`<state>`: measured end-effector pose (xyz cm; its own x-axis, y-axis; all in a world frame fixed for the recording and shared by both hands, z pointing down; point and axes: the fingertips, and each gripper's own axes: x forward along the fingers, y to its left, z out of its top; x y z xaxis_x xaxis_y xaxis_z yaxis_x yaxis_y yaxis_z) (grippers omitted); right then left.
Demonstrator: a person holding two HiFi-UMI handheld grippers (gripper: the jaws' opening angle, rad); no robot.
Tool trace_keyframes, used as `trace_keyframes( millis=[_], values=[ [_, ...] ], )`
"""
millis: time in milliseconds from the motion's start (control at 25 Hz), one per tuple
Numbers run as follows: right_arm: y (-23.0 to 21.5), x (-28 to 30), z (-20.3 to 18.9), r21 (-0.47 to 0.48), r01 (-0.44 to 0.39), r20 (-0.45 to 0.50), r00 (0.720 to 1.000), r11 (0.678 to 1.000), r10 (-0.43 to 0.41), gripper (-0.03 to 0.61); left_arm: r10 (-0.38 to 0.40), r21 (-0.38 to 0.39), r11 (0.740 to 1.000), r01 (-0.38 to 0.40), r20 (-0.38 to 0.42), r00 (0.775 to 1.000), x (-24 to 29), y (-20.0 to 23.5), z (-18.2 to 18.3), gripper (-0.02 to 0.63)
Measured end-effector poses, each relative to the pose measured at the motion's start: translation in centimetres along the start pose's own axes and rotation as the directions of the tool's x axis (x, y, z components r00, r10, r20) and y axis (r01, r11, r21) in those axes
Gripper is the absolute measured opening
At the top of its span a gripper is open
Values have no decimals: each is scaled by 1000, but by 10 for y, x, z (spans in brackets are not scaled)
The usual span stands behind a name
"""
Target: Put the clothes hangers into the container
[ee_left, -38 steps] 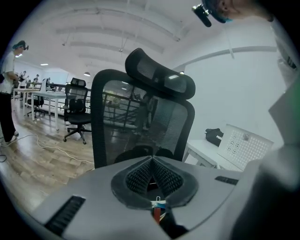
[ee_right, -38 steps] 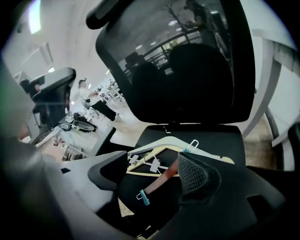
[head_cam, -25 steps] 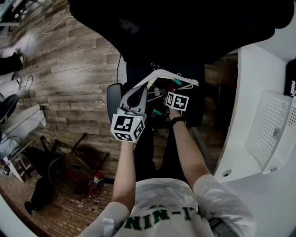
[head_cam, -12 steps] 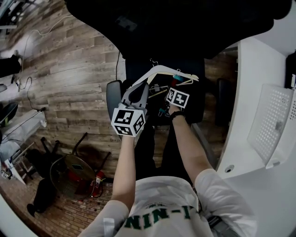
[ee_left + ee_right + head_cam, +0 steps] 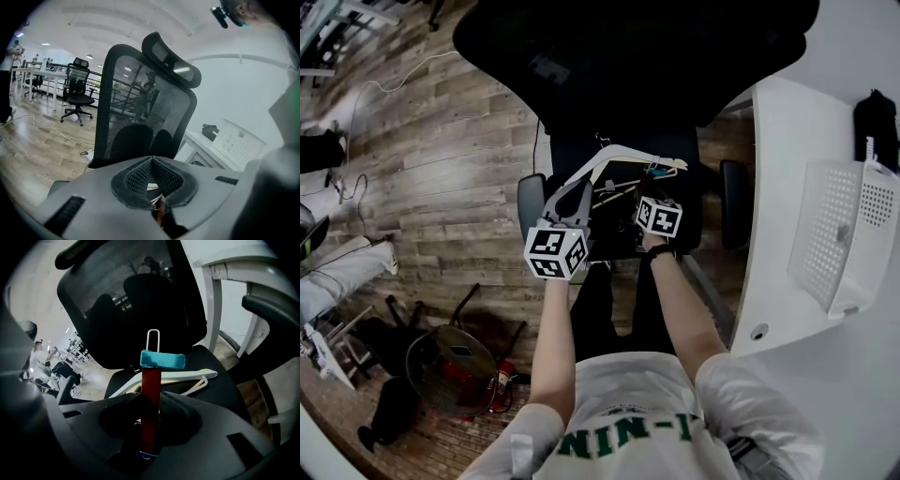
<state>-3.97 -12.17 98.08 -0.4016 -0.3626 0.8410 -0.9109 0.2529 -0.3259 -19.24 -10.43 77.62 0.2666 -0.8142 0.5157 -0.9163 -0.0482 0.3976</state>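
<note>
A black office chair stands in front of me with hangers on its seat. My right gripper is shut on the red bar of a clip hanger, whose teal clip and wire loop stick up past the jaws; the jaws have just been closing on that bar. A white hanger lies on the seat behind it, and shows in the head view as the white hanger. My left gripper hovers at the seat's left; its pads meet at the tip. The white perforated container sits on the table at right.
The chair's armrests flank the seat. The white table runs along the right with a black bag at its far end. Wooden floor at left carries cables and a round stool.
The right gripper's jaws have shut on the red hanger bar and lifted it a little off the seat. The left gripper has stayed where it was.
</note>
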Motion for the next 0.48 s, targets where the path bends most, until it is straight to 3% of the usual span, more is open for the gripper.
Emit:
trace_keyframes(
  millis=[240, 480],
  values=[
    [21, -65, 44, -47, -32, 99, 994, 998, 37, 138, 26, 31, 999, -27, 9, 1000, -22, -14, 30, 14],
    [30, -142, 95, -72, -48, 204, 977, 996, 62, 138, 20, 90, 996, -22, 31, 999, -40, -56, 76, 14]
  ],
)
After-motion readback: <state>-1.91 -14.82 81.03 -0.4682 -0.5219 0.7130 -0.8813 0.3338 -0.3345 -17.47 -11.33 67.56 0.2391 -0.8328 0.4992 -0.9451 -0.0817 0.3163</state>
